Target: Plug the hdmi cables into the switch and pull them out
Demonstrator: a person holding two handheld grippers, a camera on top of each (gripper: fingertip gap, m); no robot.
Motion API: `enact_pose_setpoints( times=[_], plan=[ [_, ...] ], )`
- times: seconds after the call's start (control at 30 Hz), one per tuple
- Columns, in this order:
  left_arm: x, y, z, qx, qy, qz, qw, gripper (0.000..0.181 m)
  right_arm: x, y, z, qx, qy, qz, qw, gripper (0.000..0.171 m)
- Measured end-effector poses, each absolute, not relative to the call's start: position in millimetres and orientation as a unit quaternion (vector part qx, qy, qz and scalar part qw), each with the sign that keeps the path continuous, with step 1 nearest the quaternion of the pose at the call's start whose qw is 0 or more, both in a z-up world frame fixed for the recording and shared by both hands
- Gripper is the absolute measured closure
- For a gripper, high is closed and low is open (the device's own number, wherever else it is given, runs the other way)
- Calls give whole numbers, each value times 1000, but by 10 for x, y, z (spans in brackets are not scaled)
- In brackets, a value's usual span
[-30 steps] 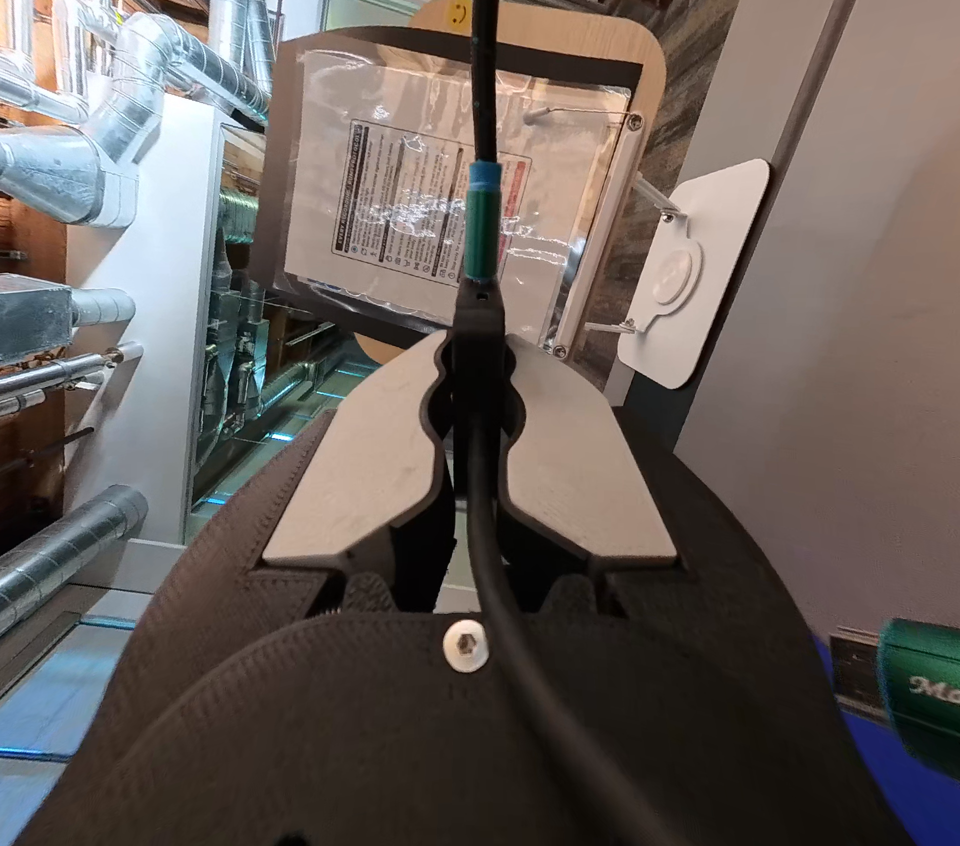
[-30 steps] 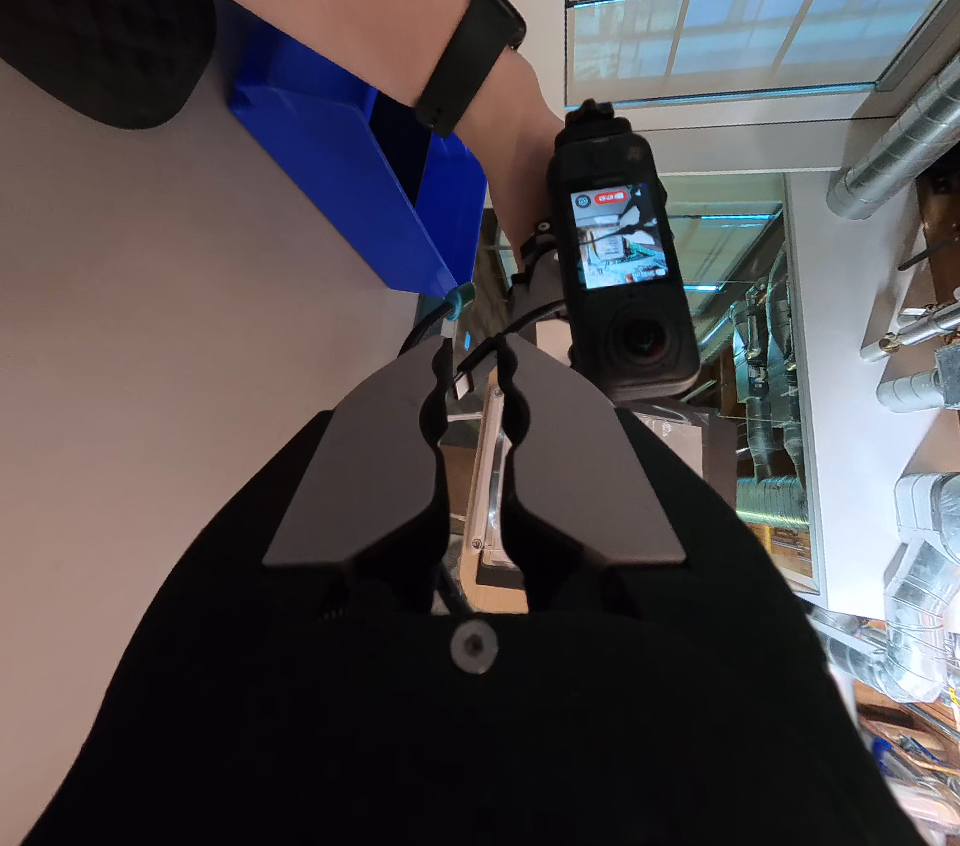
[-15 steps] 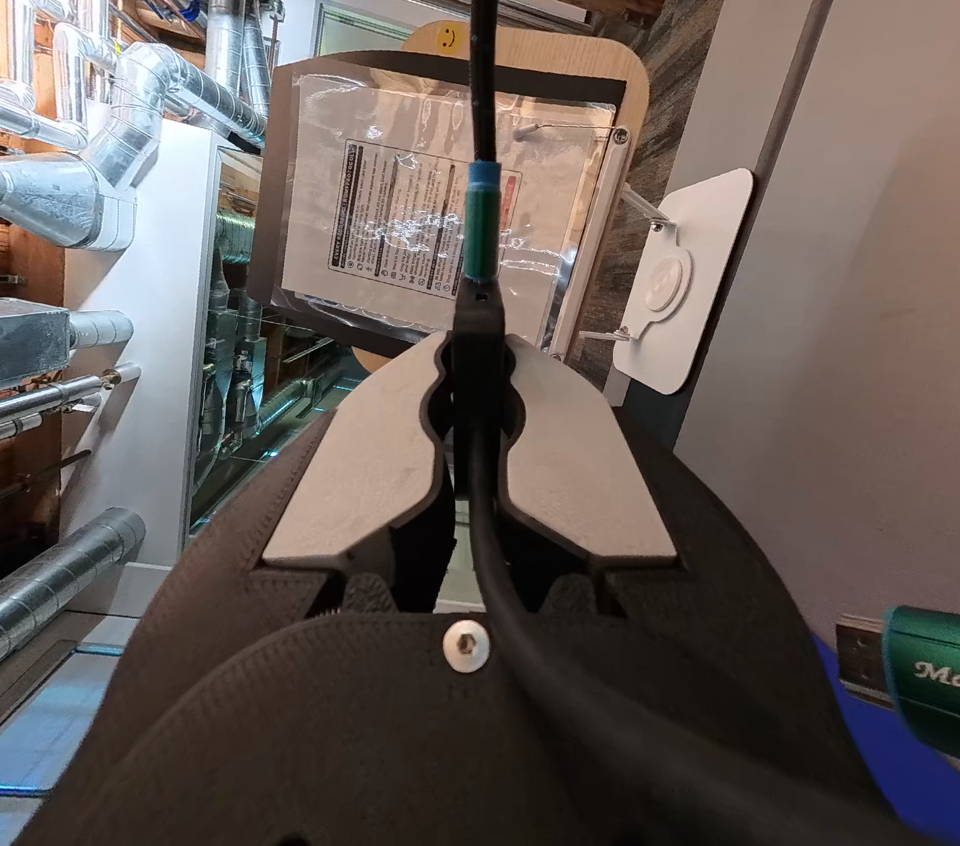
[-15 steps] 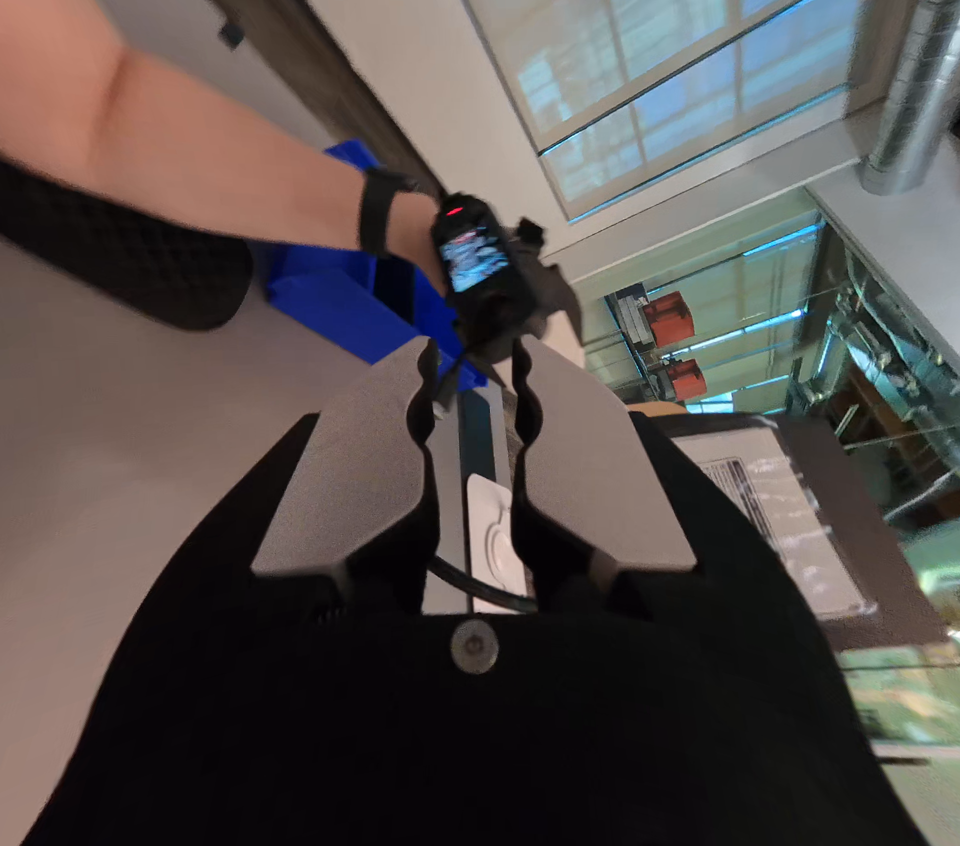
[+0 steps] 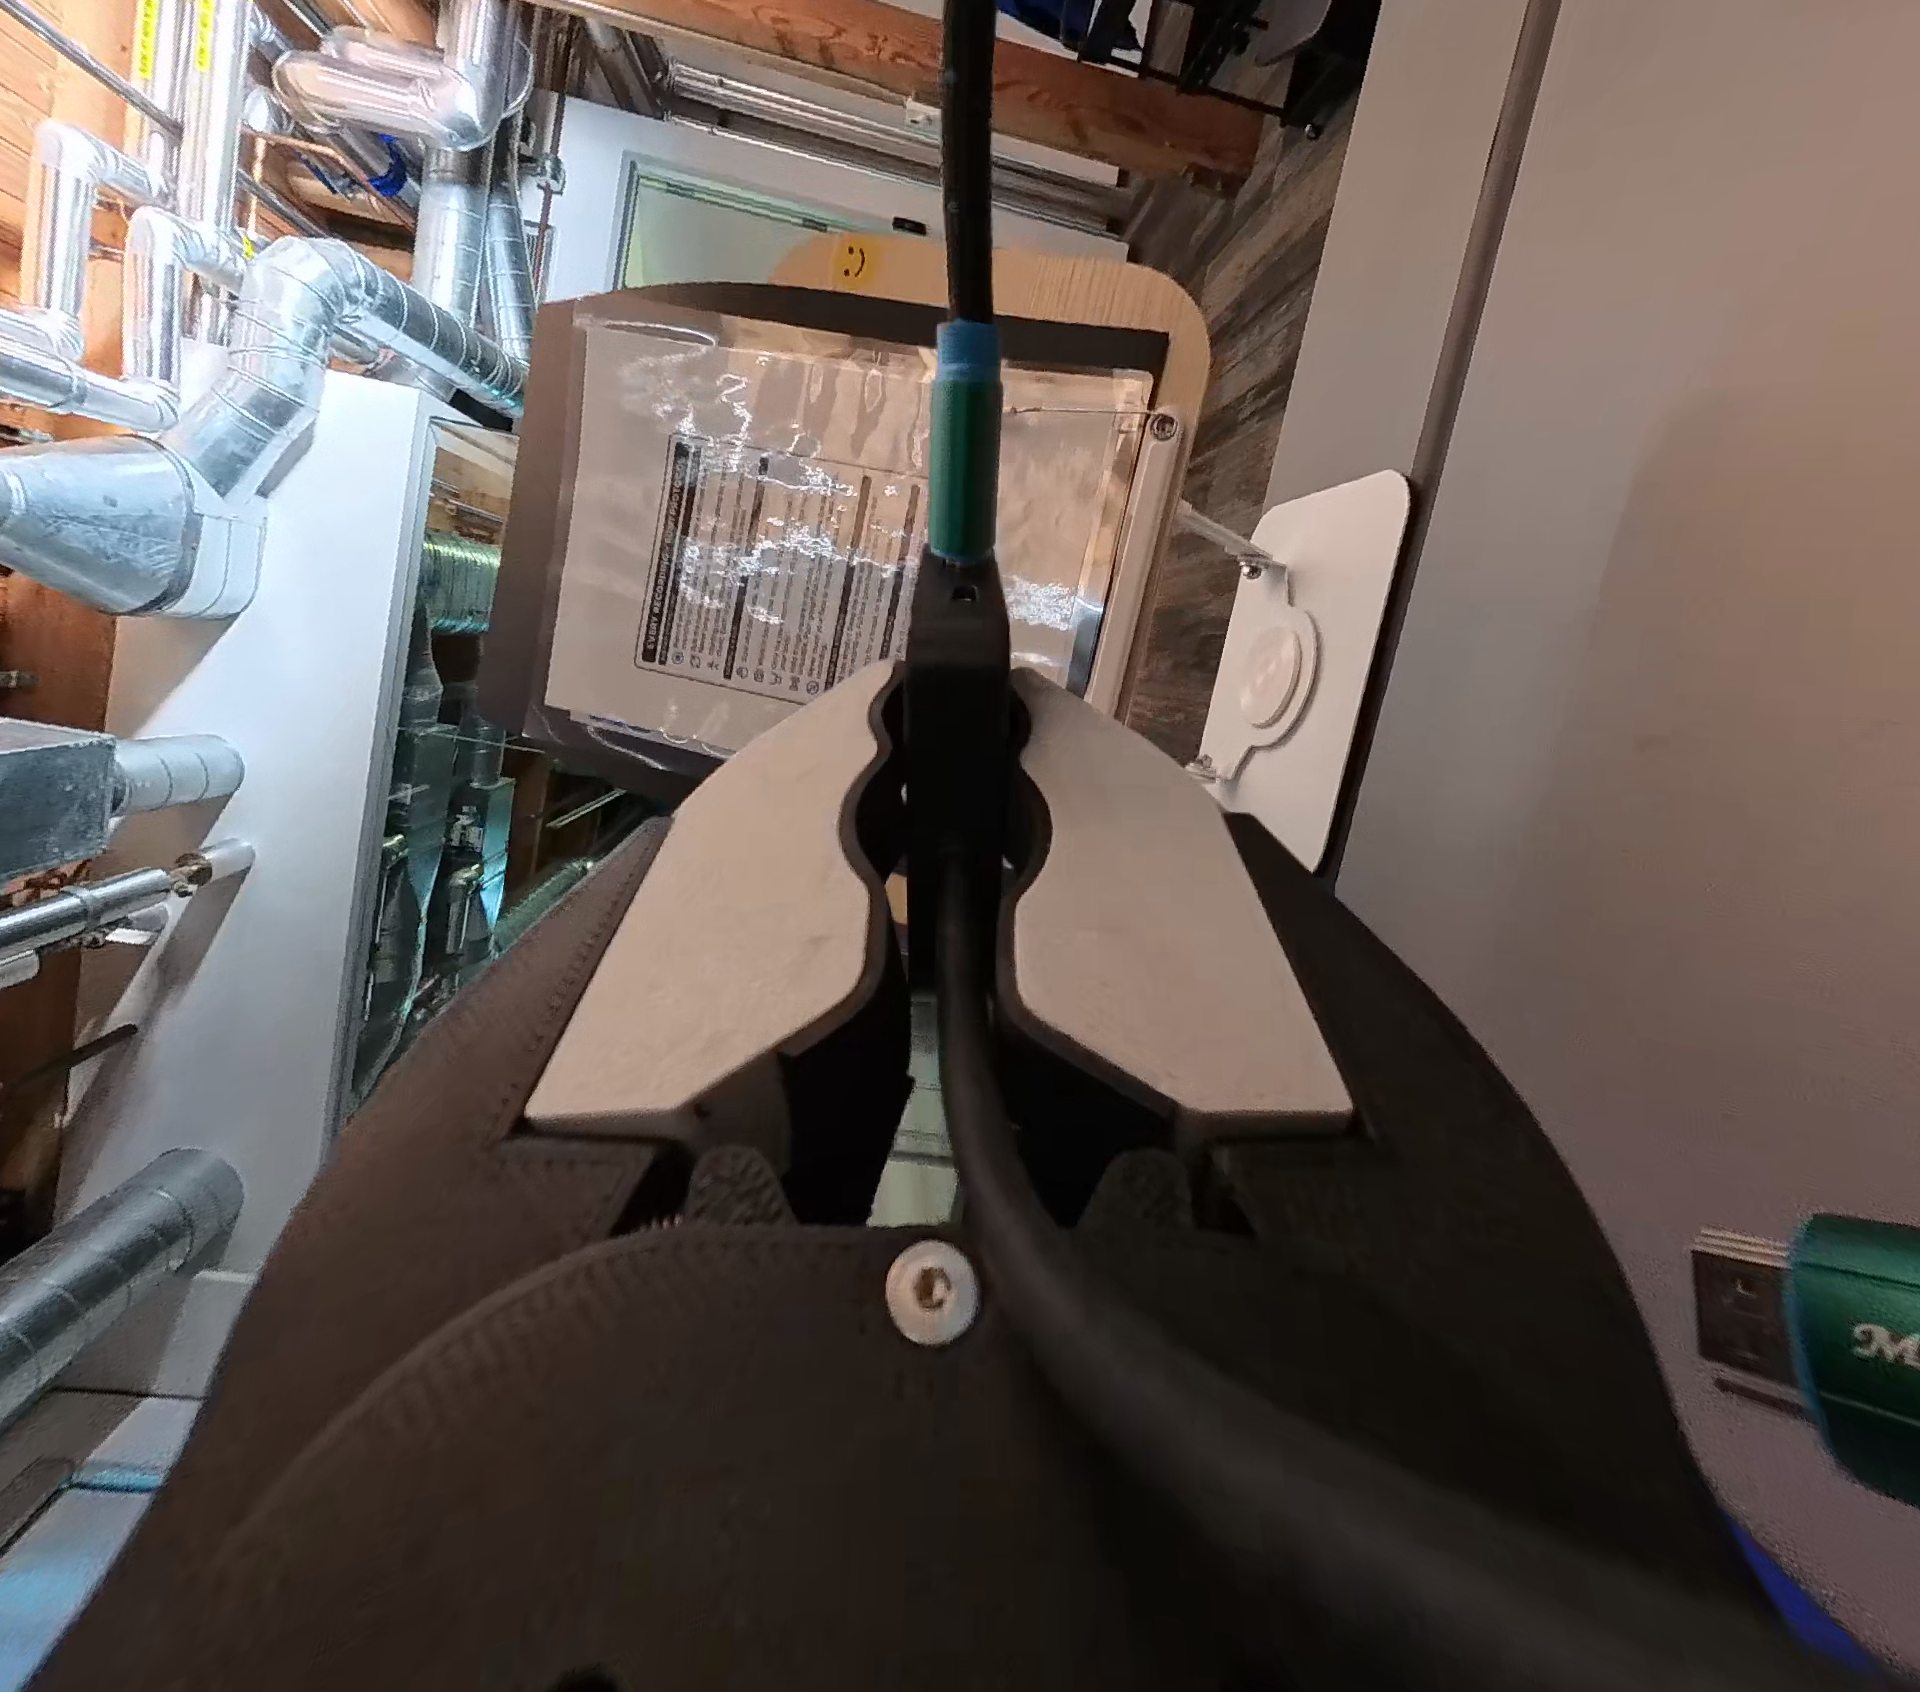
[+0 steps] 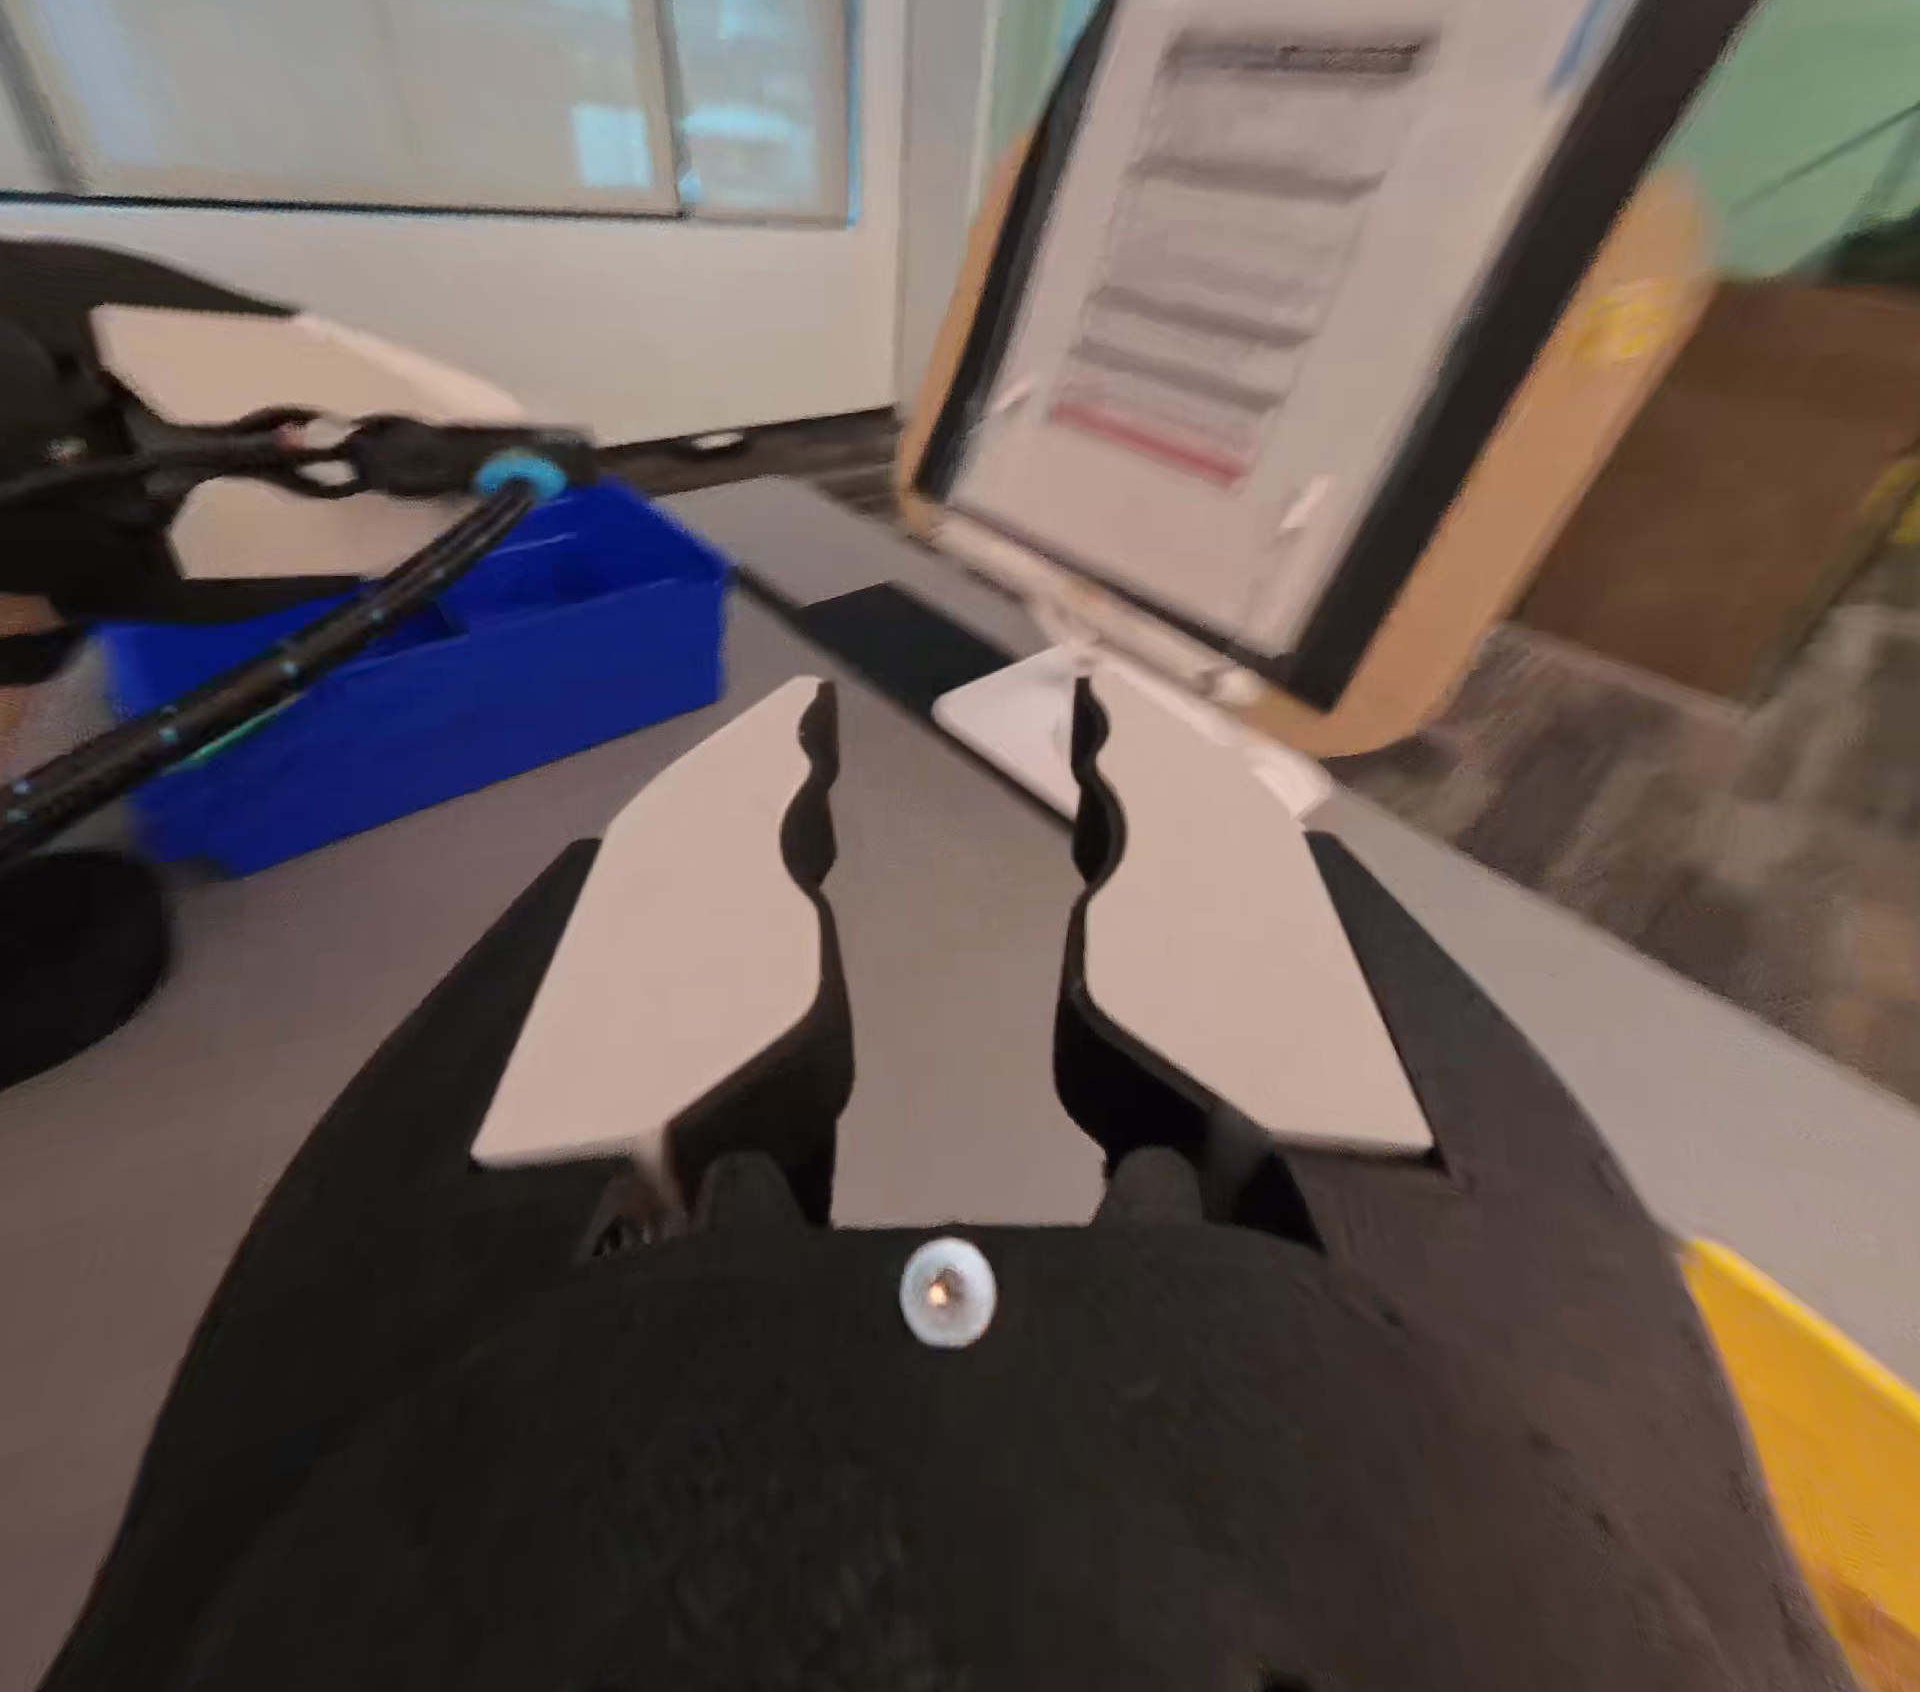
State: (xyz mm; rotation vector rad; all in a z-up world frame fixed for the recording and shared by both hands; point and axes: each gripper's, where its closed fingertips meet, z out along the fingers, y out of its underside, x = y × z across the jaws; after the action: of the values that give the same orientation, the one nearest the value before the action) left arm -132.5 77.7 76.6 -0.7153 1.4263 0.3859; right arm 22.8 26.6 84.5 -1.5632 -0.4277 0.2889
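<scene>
L gripper [image 5: 954, 707] pinching black HDMI cable [image 5: 961, 821], plug beyond tips. R gripper [image 6: 951, 733] spread, empty. Switch not seen. Risk: cable slack tugs, plug twists in pinch.

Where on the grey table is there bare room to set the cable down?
Bare grey table lies ahead of the open right hand-held gripper, between the blue bin and the white stand base. The left is crowded: the left hand-held gripper holds the HDMI cable there, over the bin.
</scene>
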Motion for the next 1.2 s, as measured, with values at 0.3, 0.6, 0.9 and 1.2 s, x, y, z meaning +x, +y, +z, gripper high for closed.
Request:
enact_pose_setpoints(
  times=[0.3,0.6,0.9,1.2],
  plan=[
    [-1235,631,766,-302,643,151,687,168,-643,313,545,-676,-275,194,655,122],
    [-1046,429,661,-278,663,130,683,168,-812,191,744,-632,-282,185,698,127],
    [-943,421,581,-283,661,137,681,168,-815,197,694,-649,-271,210,680,148],
    [-935,442,615,-300,647,125,690,167,-812,192,740,-651,-251,207,686,148]
  ],
)
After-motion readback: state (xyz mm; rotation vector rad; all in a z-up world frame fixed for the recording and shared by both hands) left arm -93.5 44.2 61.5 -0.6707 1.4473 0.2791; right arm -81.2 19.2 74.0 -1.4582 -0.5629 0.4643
